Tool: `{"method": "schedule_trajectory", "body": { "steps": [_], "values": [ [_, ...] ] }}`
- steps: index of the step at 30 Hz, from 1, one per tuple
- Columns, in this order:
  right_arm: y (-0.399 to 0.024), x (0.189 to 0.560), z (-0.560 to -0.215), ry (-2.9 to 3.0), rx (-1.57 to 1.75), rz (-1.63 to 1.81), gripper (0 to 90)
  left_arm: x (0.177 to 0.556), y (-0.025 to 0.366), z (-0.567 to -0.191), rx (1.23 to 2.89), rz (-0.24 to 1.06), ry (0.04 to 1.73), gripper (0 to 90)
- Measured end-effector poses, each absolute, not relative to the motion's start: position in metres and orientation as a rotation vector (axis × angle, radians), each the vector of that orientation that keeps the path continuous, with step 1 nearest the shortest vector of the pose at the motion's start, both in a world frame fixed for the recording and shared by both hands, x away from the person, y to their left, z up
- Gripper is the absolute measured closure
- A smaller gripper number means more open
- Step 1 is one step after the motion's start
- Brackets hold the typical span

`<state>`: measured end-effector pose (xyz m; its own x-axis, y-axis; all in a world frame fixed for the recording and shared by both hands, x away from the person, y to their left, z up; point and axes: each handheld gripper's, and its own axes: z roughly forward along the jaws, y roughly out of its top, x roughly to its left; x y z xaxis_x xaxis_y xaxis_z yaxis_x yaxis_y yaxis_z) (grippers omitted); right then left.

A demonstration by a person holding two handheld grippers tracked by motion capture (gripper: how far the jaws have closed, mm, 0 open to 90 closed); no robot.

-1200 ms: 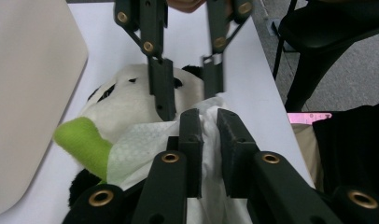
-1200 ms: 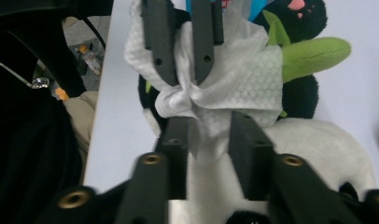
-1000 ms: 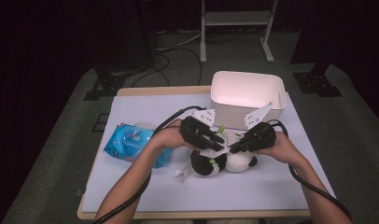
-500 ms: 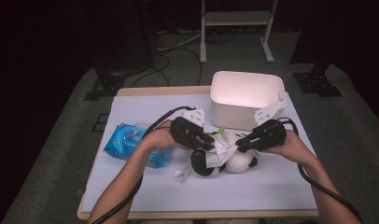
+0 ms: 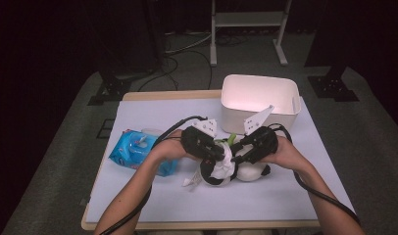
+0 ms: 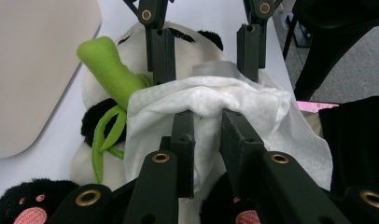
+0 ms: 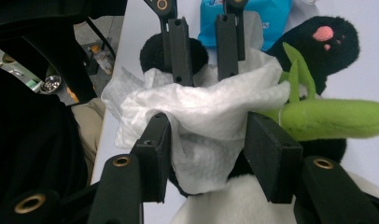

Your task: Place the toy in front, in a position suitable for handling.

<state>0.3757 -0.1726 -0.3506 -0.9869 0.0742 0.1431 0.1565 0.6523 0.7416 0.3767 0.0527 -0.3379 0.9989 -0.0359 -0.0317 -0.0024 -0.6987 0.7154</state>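
Note:
A black-and-white plush panda [image 5: 253, 172] with a green bamboo stalk [image 6: 108, 65] lies on the table. A white wipe [image 5: 220, 169] is draped over it. My left gripper [image 6: 208, 116] comes in from the left and is shut on a fold of the wipe [image 6: 253, 102]. Facing it from the right, my right gripper [image 7: 206, 130] straddles the bunched wipe [image 7: 206, 107]. Its jaws have just been opening, and the pads stand wide without pressing. In the high view the left gripper [image 5: 220, 155] and right gripper [image 5: 236, 153] meet tip to tip over the panda.
A white bin [image 5: 261, 83] stands just behind the grippers at the back right. A blue pack of wipes [image 5: 138, 152] lies to the left, by the left forearm. The white mat [image 5: 265, 205] has free room in front and at the back left.
The right gripper drew out to the right, then came back in to the wipe on the panda. The left gripper has stayed over the panda.

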Motion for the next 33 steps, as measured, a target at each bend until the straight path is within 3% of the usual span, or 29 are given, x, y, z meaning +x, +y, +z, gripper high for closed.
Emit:
{"method": "schedule_trajectory", "body": {
  "steps": [3,4,5,6,18,33],
  "values": [
    [-0.171,0.376,-0.351,-2.753,-0.197,-1.256,56.2,0.376,0.052,-0.339,2.35,-0.055,-0.025,75.4],
    [-0.17,0.376,-0.352,-2.745,-0.184,-1.255,66.6,0.376,0.051,-0.339,2.353,-0.05,-0.024,75.5],
    [-0.17,0.376,-0.352,-2.745,-0.184,-1.255,66.6,0.376,0.051,-0.339,2.353,-0.05,-0.024,75.7],
    [-0.17,0.375,-0.351,-2.754,-0.166,-1.25,76.8,0.377,0.052,-0.338,2.351,-0.052,-0.022,75.6],
    [-0.194,0.371,-0.344,-2.77,-0.22,-1.244,80.8,0.377,0.065,-0.331,2.34,-0.049,0.002,71.6],
    [-0.261,0.368,-0.335,-2.881,-0.441,-1.144,80.9,0.378,0.07,-0.338,2.341,-0.074,0.029,70.3]
  ]
}}
